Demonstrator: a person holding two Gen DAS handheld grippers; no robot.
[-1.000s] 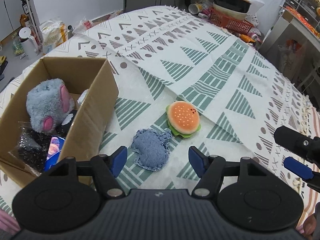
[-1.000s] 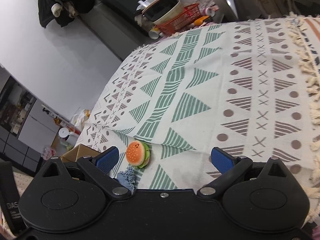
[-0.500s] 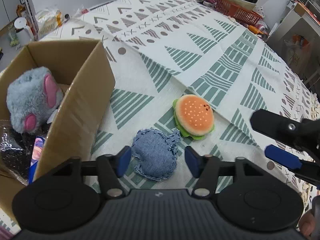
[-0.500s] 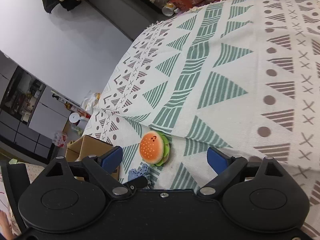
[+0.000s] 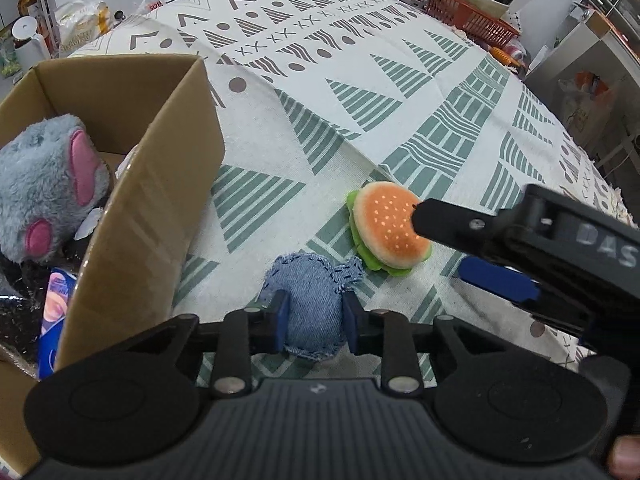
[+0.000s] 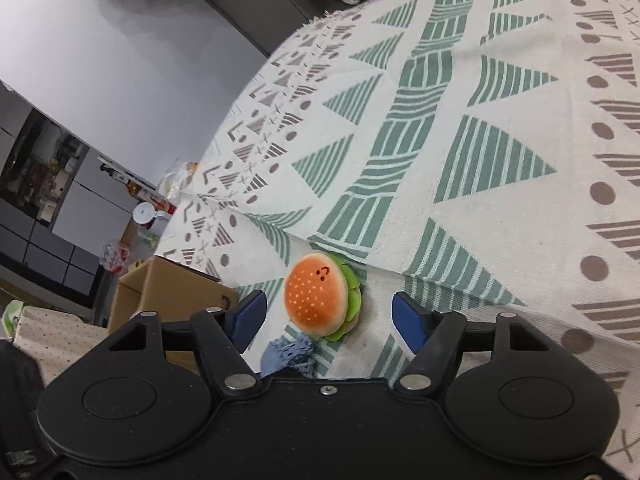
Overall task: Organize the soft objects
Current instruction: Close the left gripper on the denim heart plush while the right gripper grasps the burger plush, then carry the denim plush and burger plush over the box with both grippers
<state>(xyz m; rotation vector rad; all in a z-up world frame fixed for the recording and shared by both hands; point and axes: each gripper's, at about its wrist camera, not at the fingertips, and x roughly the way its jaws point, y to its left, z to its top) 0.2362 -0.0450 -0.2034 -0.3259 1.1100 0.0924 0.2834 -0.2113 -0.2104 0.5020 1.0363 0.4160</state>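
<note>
My left gripper [image 5: 313, 320] has its jaws pinched in on the denim pouch [image 5: 310, 300], blue pads pressing both flanks so the fabric bulges between them. The pouch sits on the cloth [image 5: 360, 92] just right of the box [image 5: 160, 184], its top corner touching the burger [image 5: 390, 228]. I can't tell whether the pouch is off the cloth yet; the gripper body hides its underside.

My right gripper [image 6: 326, 320] has its jaws wide apart, straddling the burger [image 6: 320, 298], pads on either side and not touching it. In the left view one black finger [image 5: 448, 222] crosses over the bun's right edge.

Handling, as I judge it: both are light, stuffed and squashy. The pouch deforms under the pinch, so a mid-body grip like this should hold, and the frayed edges give no purchase. The burger is rounder and springy; I'd close across the bun's widest part, low enough to catch the green lettuce layer, or it could pop out of the pads. Nothing here is fragile and a drop costs nothing.

The box already holds a grey plush [image 5: 44, 196] and some packets [image 5: 56, 304], with open space near the wall. That is where both likely go.
</note>
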